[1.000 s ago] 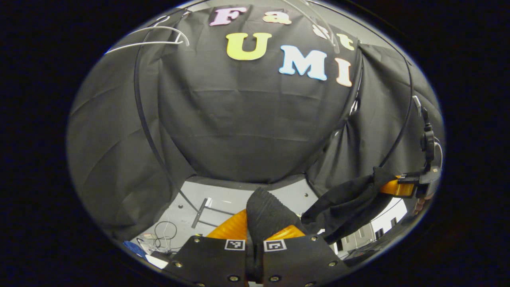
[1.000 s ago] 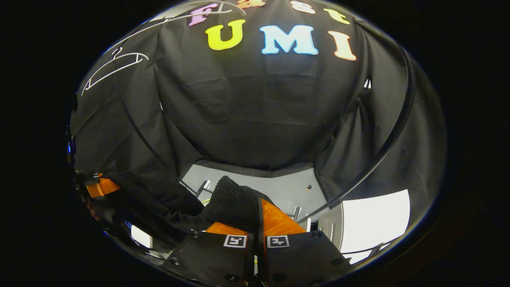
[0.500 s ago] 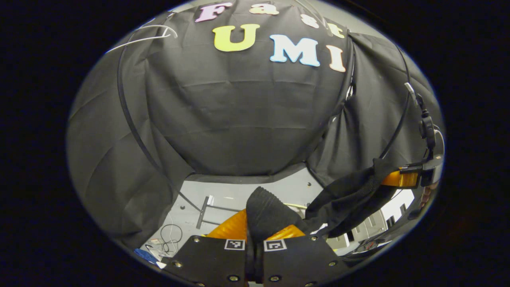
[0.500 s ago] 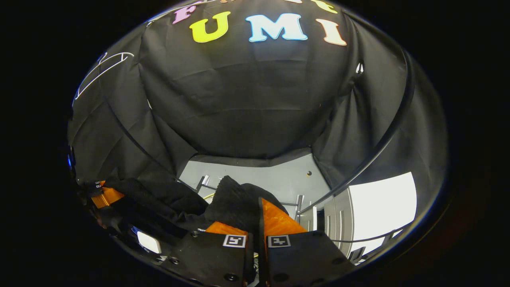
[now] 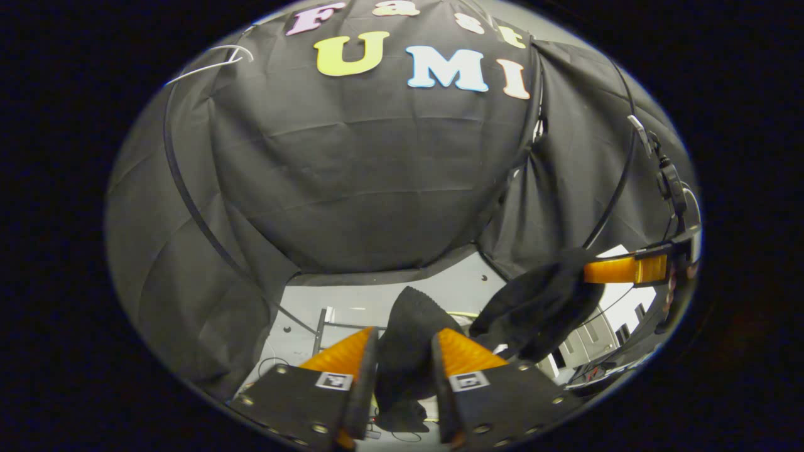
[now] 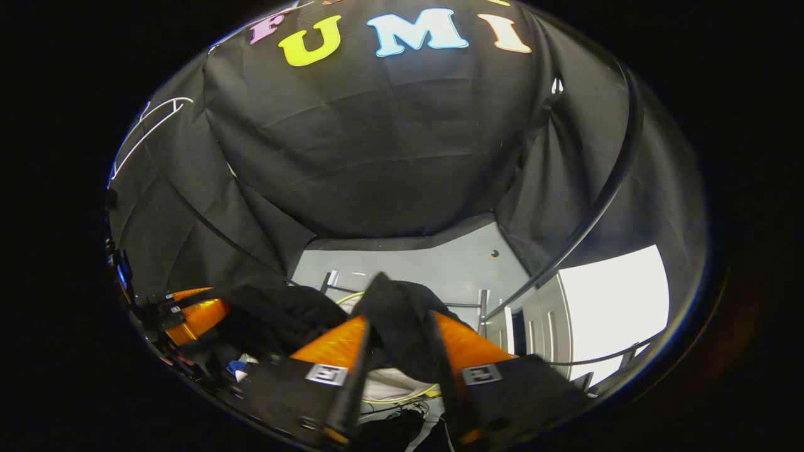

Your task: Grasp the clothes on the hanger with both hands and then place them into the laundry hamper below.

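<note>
Both sets of fingers have been parted since a second ago, when they were clamped tight on the black garment (image 5: 408, 339). In the left gripper view, the left gripper (image 5: 404, 367) is seen with its fingers spread, and a fold of the garment stands up in the gap between them; whether the cloth is touched by either finger cannot be told. From there the garment runs to the right, towards the right gripper (image 5: 619, 270), which is seen at the edge of that view with a bunch of cloth just at its tip.

In the right gripper view, the right gripper (image 6: 402, 361) is likewise seen released, with the garment (image 6: 402, 320) draped loosely between its fingers and hanging down. The left gripper (image 6: 195, 314) is seen at the lower left, with the cloth beside it. A pale rim with a yellow line (image 6: 396, 389) is seen below the cloth. White hangers (image 6: 147, 135) are seen high against the booth wall, bare of clothes. Grey floor (image 6: 427, 270) is seen beyond.
</note>
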Demonstrator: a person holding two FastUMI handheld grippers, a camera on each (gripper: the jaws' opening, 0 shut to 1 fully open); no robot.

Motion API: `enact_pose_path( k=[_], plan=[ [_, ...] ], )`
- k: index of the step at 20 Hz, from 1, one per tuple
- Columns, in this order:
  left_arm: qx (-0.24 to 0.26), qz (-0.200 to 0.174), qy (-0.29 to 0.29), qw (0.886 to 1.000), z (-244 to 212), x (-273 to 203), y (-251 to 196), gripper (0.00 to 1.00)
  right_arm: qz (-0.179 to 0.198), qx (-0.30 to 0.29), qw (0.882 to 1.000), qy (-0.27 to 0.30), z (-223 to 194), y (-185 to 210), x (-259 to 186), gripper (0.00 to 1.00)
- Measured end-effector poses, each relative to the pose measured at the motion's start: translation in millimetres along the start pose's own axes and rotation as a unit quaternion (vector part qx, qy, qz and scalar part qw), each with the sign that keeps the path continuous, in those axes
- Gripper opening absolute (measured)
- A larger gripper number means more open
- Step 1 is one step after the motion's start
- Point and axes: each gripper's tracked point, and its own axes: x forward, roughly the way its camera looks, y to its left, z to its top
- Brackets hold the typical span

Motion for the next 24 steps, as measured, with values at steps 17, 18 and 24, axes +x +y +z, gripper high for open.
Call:
enact_pose_path(
  k=[17,18,24],
  plan=[
    [-0.045,0.116,-0.063,0.990,47.9,-116.0,-14.6,0.92,-0.050,0.020,0.993,-0.104,35.6,-95.5,-70.6,0.98],
    [-0.048,0.124,-0.077,0.988,61.5,-129.4,-22.5,0.92,-0.049,0.018,0.992,-0.114,40.1,-104.1,-80.6,0.98],
    [-0.048,0.138,-0.173,0.974,148.9,-208.5,-89.9,0.94,-0.044,0.009,0.977,-0.209,83.2,-137.5,-143.1,0.98]
  ],
)
